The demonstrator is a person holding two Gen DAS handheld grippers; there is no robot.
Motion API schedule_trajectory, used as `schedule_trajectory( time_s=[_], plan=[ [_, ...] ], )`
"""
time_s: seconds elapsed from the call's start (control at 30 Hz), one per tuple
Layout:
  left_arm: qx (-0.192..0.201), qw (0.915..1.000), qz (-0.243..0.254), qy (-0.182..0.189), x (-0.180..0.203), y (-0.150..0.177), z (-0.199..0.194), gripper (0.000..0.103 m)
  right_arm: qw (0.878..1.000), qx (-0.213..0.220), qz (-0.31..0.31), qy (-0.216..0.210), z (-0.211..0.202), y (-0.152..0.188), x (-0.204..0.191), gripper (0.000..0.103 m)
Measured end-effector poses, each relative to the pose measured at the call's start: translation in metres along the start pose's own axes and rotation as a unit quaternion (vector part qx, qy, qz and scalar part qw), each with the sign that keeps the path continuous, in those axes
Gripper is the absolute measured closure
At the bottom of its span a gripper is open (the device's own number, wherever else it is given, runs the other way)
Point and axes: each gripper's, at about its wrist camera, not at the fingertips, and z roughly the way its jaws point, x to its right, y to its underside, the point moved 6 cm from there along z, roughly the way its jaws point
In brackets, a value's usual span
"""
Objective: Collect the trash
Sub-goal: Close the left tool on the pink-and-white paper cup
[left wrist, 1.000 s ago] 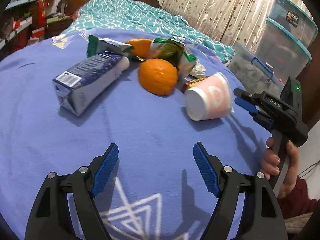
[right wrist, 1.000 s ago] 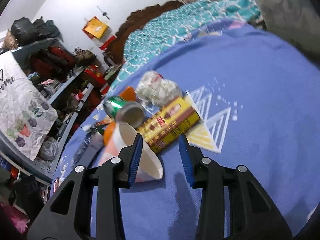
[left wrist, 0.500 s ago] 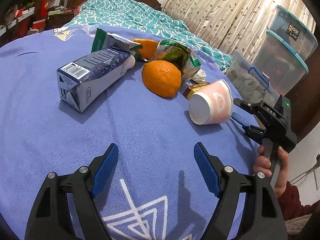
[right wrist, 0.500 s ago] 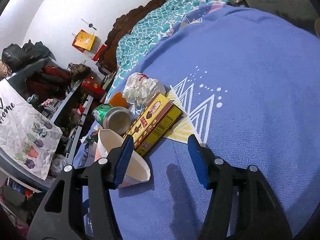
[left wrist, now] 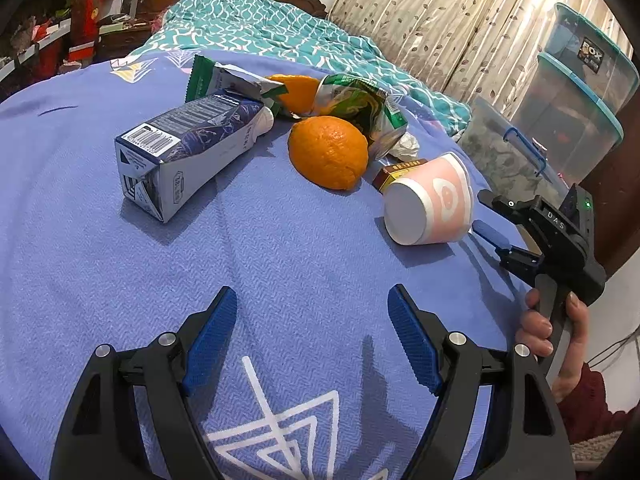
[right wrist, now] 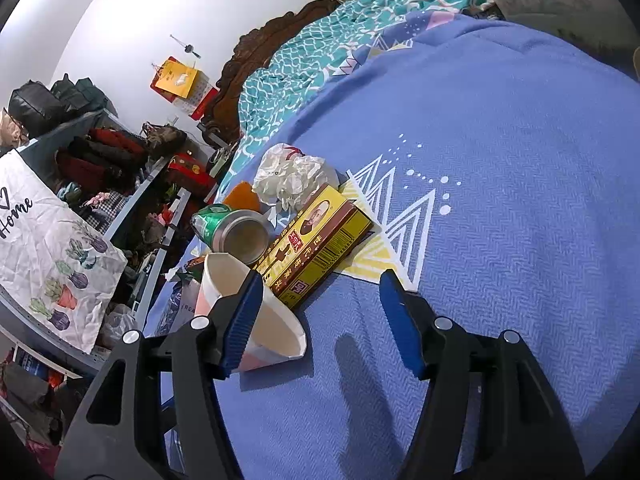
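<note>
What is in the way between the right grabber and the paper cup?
Nothing visible. The paper cup lies on its side, right at the open right gripper, whose left pad overlaps its rim. The yellow box and can lie beyond it.

On the bed (left wrist: pixel 280 264) we see the trash bunched toward the headboard end. The carton (left wrist: pixel 188 152) lies on its side at the left, with a wrapper (left wrist: pixel 228 80) just behind it. Right of the carton sits an orange (left wrist: pixel 328 152), and behind that a can (left wrist: pixel 360 108) and a second orange (left wrist: pixel 298 90). The cup (left wrist: pixel 430 210) lies on its side nearest the bed's right edge, with the box (right wrist: pixel 320 240) just behind it and the tissue (right wrist: pixel 292 178) beyond the box.
</note>
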Motion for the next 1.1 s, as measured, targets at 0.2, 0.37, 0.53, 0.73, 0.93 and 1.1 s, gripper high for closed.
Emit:
schedule_trajectory(
  time_s=[0.2,0.37,0.53,0.73,0.93,1.1],
  plan=[
    [0.0,1.0,0.0,0.001,0.0,0.0,0.0,0.028,1.0,0.0,0.0,0.0,0.0,0.0,0.0,0.039],
    [0.0,1.0,0.0,0.0,0.0,0.0,0.0,0.028,1.0,0.0,0.0,0.0,0.0,0.0,0.0,0.038],
    [0.0,1.0,-0.001,0.001,0.0,0.0,0.0,0.027,1.0,0.0,0.0,0.001,0.0,0.0,0.0,0.038],
    [-0.002,1.0,-0.004,0.007,0.0,0.001,-0.001,0.027,1.0,0.001,0.001,-0.001,-0.001,0.0,0.0,0.038],
    [0.019,0.9986,0.046,0.015,0.022,-0.02,-0.016,0.026,1.0,0.007,0.004,-0.01,-0.002,-0.002,0.002,0.038],
    [0.026,0.9912,0.118,0.052,0.076,-0.061,-0.011,0.018,1.0,0.019,0.0,-0.022,-0.007,-0.004,0.0,0.038]
  ],
)
